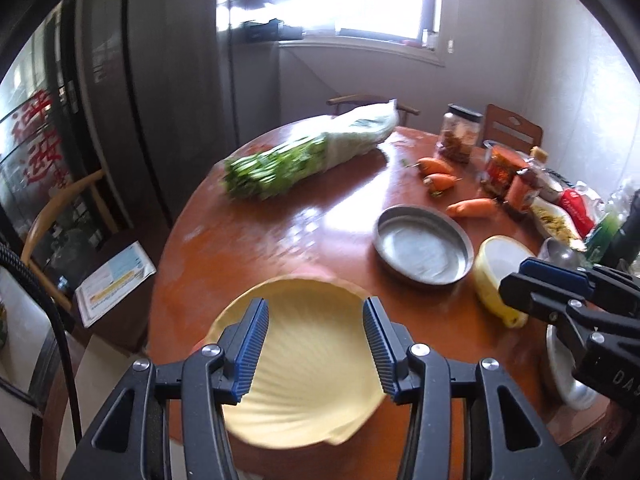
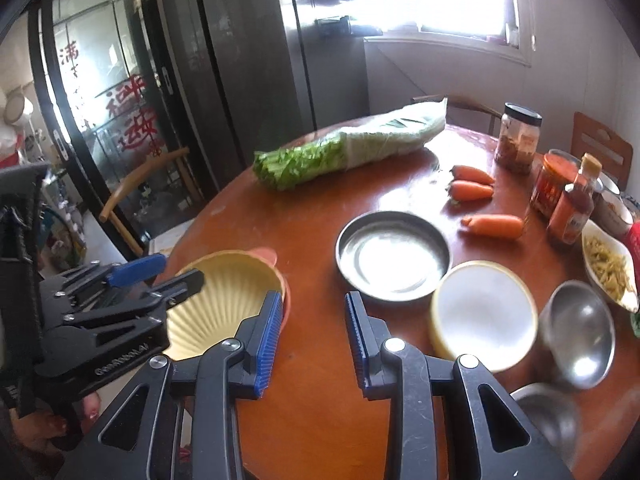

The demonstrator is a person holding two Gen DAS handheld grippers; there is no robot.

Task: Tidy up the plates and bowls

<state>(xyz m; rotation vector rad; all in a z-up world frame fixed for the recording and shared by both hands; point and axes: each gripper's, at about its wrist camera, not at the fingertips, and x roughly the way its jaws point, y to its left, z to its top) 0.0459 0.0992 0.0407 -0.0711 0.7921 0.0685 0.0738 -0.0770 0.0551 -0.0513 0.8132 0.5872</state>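
Your left tongs [image 1: 316, 344] hang released over the yellow ribbed bowl [image 1: 312, 364] at the tabletop [image 1: 320, 232] edge, apparently clear; your right tongs [image 2: 310, 344] gape empty beside it.

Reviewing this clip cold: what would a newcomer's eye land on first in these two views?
Probably the pale yellow ribbed shell-shaped dish at the near edge of the round reddish-brown wooden table, framed by the open, empty left gripper. Next, the long bundle of leafy greens in a plastic sleeve lying across the far side. Then the shallow round metal pan mid-table, beyond the open right gripper.
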